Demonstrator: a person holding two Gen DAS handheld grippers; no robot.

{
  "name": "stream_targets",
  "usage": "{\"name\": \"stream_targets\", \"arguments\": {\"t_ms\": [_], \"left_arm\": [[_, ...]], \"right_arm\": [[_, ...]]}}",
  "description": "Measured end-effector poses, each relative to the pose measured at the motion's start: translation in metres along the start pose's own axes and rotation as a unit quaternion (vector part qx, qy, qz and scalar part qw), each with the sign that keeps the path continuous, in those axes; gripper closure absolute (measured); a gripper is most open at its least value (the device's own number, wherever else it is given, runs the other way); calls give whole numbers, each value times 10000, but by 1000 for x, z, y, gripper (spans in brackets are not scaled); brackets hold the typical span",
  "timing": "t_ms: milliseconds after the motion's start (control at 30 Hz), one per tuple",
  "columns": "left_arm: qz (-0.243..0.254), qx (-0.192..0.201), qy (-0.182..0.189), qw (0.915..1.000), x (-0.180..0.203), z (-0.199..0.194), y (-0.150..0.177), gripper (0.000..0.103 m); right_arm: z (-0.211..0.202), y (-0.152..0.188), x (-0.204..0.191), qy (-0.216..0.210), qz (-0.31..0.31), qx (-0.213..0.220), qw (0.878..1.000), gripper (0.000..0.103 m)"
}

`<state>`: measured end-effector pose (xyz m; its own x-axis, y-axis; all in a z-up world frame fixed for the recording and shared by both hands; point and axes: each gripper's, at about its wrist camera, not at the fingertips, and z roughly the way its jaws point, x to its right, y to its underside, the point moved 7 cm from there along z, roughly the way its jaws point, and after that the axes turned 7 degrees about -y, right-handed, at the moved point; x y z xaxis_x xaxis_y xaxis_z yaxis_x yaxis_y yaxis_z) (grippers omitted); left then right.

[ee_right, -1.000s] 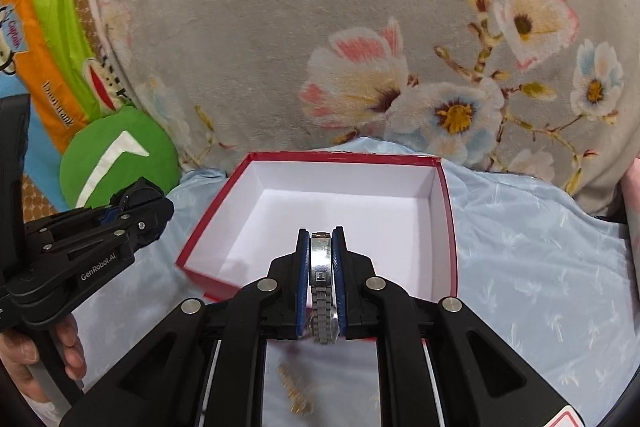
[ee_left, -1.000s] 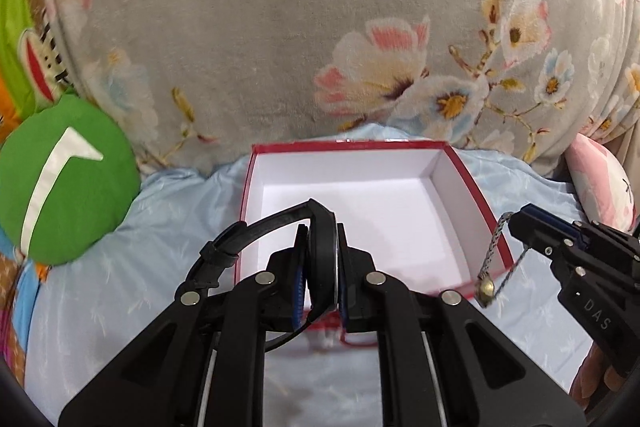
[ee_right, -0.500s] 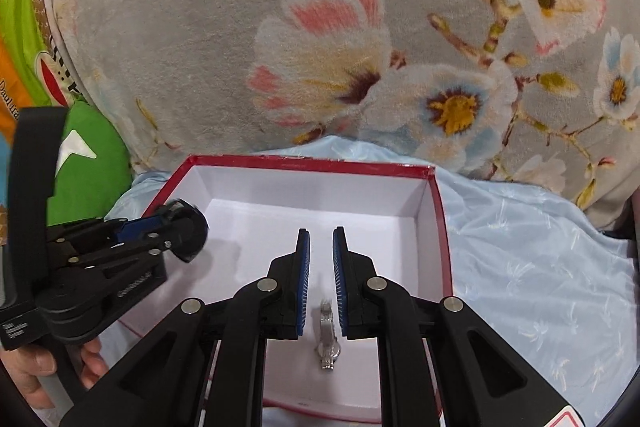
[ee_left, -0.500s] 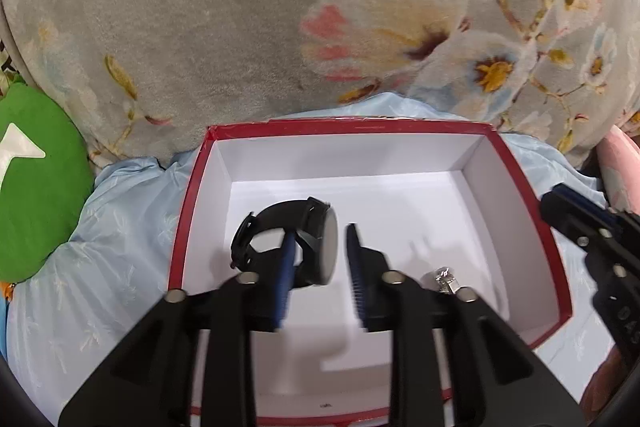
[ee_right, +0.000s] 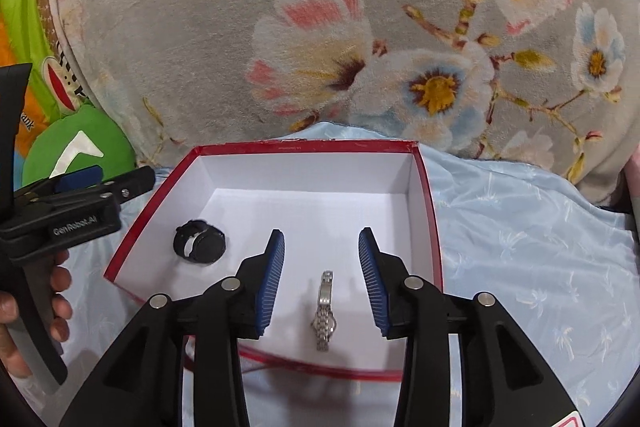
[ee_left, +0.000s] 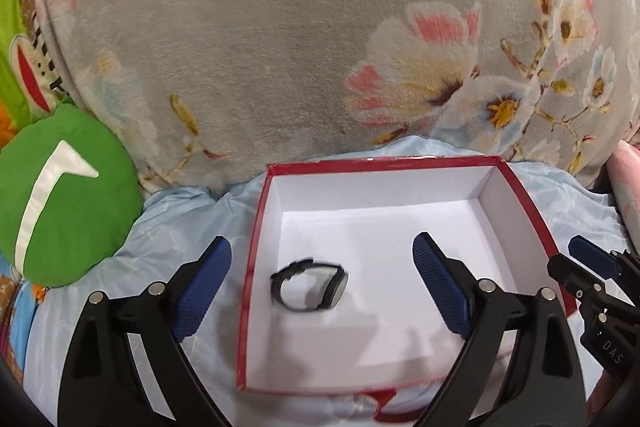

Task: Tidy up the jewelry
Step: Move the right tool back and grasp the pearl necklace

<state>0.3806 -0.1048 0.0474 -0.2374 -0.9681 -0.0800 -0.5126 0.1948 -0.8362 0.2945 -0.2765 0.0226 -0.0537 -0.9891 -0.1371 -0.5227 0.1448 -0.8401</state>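
Observation:
A red box with a white inside (ee_left: 520, 187) (ee_right: 428, 195) sits on a light blue sheet. A black watch (ee_left: 310, 285) (ee_right: 200, 246) lies in the box's left part. A silver metal watch (ee_right: 325, 309) lies near the box's front right; my left finger hides it in the left wrist view. My left gripper (ee_left: 322, 281) is wide open and empty above the box's front left, and shows at the left of the right wrist view (ee_right: 80, 183). My right gripper (ee_right: 322, 279) is open and empty above the silver watch; its tip shows at the right in the left wrist view (ee_left: 588, 267).
A grey floral blanket (ee_left: 320, 47) (ee_right: 340, 27) rises behind the box. A green cushion (ee_left: 60, 195) (ee_right: 80, 147) lies at the left. The light blue sheet (ee_right: 520, 247) spreads to the right of the box. A pink item (ee_left: 628, 179) sits at the far right edge.
Both grippers opened wide and let go. The black watch and the silver watch dropped from the jaws and now lie on the box floor. Both grippers pulled back a little.

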Motion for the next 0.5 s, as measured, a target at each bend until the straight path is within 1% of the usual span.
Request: {"name": "stream_targets", "arguments": {"t_ms": [100,233,367,433,500], "left_arm": [[-77,-69,25,9999,-12,-16,15,13],[-112,-279,35,9995,-25,-38,45,13],[-36,-335,-154,9993,-35,-57,76,13],[-88,-395,-149,9991,-39,-67,94,13],[-181,-549,-62,9983,-43,-73,114,13]], "right_arm": [[-17,10,-4,-32,-18,25,10000,55],[-40,29,-11,-49,-57,-2,10000,51],[-58,53,-20,-35,-151,-85,9998,50],[-64,69,-27,-16,-250,-181,9995,50],[-69,86,-35,50,-391,-283,9988,50]]}}
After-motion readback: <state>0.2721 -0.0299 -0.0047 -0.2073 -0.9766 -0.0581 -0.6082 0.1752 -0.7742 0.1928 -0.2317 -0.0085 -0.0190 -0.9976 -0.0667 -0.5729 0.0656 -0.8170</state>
